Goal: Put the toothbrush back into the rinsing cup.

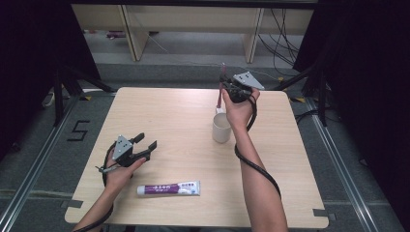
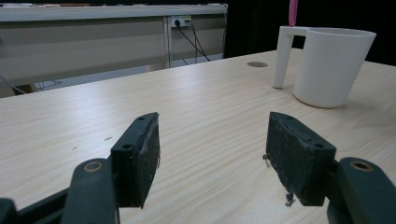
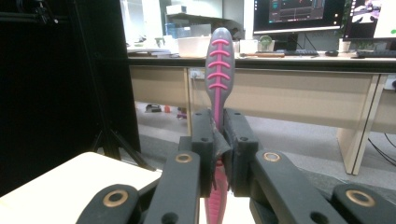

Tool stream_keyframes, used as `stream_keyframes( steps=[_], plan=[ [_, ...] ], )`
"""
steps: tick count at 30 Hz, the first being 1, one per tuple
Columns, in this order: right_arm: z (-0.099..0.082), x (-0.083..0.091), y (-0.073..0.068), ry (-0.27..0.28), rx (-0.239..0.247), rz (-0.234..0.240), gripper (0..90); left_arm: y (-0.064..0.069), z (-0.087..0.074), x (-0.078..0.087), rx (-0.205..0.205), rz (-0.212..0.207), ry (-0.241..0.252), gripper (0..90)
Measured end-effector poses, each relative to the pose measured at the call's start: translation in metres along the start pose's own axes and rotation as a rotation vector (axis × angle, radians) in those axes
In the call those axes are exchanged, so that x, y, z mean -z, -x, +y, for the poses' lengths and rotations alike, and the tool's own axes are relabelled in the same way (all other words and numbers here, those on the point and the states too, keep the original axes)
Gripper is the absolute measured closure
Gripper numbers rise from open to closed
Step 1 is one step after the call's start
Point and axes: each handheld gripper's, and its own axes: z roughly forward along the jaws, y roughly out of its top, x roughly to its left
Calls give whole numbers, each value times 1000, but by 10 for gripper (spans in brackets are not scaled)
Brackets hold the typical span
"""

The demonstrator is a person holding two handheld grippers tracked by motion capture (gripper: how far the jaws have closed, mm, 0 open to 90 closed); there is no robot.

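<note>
One toothbrush (image 3: 218, 70) is clamped in the right tongs (image 1: 223, 89) above the cup (image 1: 221, 127), upper centre; left tongs (image 1: 145, 145) gape empty, toothpaste (image 1: 168, 188) untouched.

Wooden table (image 1: 183, 121): mug (image 1: 221, 128), toothpaste tube (image 1: 168, 188)

The high view looks forward and down from above the person's edge of the counter (image 1: 183, 121), taking in its whole top with floor and desks in the upper part of the frame. The left gripper view sits low and close over the counter, facing along its own jaws toward the cup (image 2: 332, 65) at upper right, which the high view shows at centre. The right gripper view looks level past its jaws and the toothbrush (image 3: 218, 70) to desks beyond.
</note>
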Motion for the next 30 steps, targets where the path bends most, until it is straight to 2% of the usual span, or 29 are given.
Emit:
stream_keyframes(
  steps=[4,5,10,11,12,13,15,16,19,22,23,30],
  plan=[
    [-2,-2,2,-7,19,-7,842,0,0,0,0,0,-1,351],
    [-2,-2,1,-3,4,4,841,0,0,0,0,0,-2,351],
    [-4,-3,2,-11,18,-7,840,0,0,0,0,2,-6,350],
    [-4,-2,1,-13,4,-6,840,0,0,0,0,2,-6,350],
    [-4,-3,1,-10,18,-4,840,0,0,0,0,2,-6,350],
    [-5,-2,2,-24,15,1,840,0,0,0,-1,2,-5,350],
    [-6,-3,2,-16,12,0,840,0,0,0,0,1,-2,350],
    [-7,-3,1,-24,1,-9,839,0,0,0,-1,1,0,350],
    [-8,-3,1,-32,22,1,839,0,0,0,-1,1,0,350],
    [-11,-3,1,-40,12,-6,839,0,0,0,-2,1,2,350],
    [-11,-3,2,-45,27,-6,839,0,0,0,-2,2,-1,350],
    [-18,-4,2,-68,29,-6,839,0,0,0,1,2,1,350]
  ],
)
